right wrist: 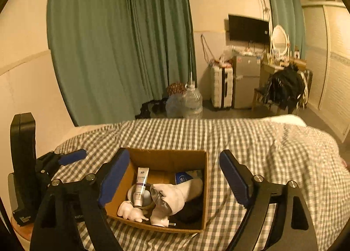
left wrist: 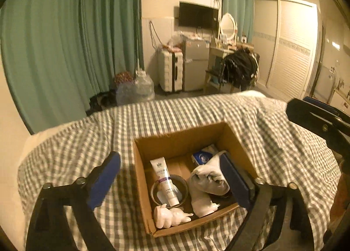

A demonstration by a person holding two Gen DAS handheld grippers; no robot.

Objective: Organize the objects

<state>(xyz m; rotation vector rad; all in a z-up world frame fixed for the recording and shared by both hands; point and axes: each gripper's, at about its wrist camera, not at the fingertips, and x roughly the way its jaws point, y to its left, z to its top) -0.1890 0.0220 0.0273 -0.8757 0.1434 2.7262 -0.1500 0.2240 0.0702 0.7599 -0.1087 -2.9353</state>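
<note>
An open cardboard box (left wrist: 179,139) (right wrist: 166,159) sits on the checked bedspread. Inside lie a white tube (left wrist: 165,180) (right wrist: 141,186) across a round dish (left wrist: 184,185), a white figurine (left wrist: 169,216) (right wrist: 131,212), a white charger plug (left wrist: 202,204) (right wrist: 158,216), a white sock (left wrist: 210,176) (right wrist: 177,194) and a blue-and-white packet (left wrist: 202,156) (right wrist: 182,177). My left gripper (left wrist: 172,176) is open and empty, straddling the box's left wall, its right finger inside the box. My right gripper (right wrist: 175,176) is open and empty, straddling the box. The left gripper also shows in the right wrist view (right wrist: 72,157).
The checked bedspread (left wrist: 196,111) (right wrist: 262,141) covers the bed. A black device (right wrist: 23,163) stands on a small round table at the left. Beyond the bed are green curtains (left wrist: 65,43), water bottles (right wrist: 192,102), a suitcase, a small fridge and a chair with dark clothes (left wrist: 239,68).
</note>
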